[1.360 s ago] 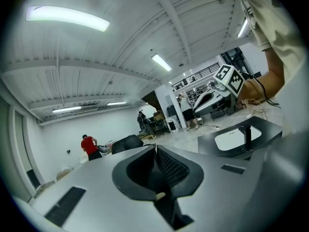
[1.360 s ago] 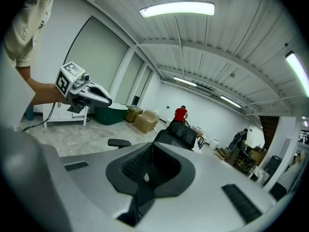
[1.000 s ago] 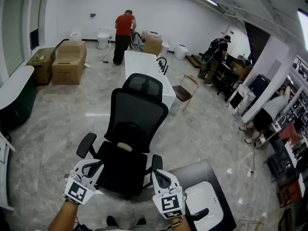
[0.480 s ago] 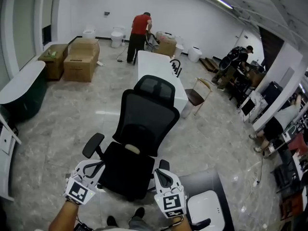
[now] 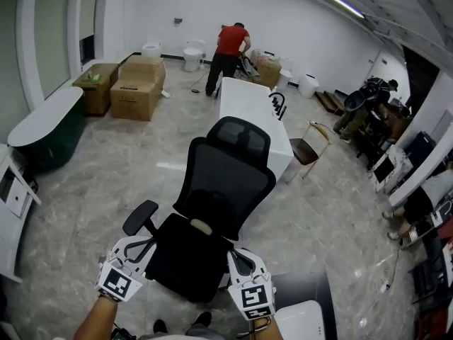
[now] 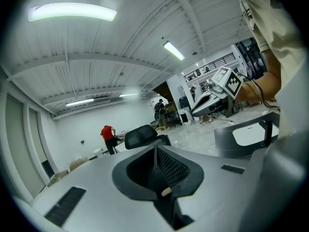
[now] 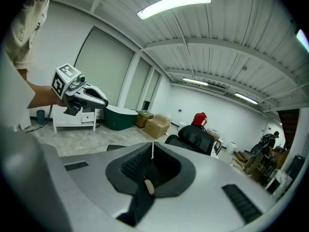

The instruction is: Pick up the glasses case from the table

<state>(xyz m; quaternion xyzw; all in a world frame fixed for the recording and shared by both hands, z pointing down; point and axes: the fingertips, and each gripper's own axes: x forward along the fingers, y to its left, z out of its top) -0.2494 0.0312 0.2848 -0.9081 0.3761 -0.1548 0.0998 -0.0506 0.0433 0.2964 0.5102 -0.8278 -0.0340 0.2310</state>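
No glasses case shows in any view. In the head view my left gripper and right gripper are held side by side at the bottom edge, both pointing at a black office chair. The left gripper's jaws are shut with nothing between them. The right gripper's jaws also meet in a thin seam, empty. Each gripper view catches the other gripper: the right gripper off to the right, the left gripper off to the left.
A white rounded object lies on a dark surface at the bottom right. A long white table stands beyond the chair. Cardboard boxes, a green tub and a person in red are further off.
The chair and room have slid right and down in the head view. The dark surface with the white object has mostly dropped out at the bottom right. Both grippers stay shut.
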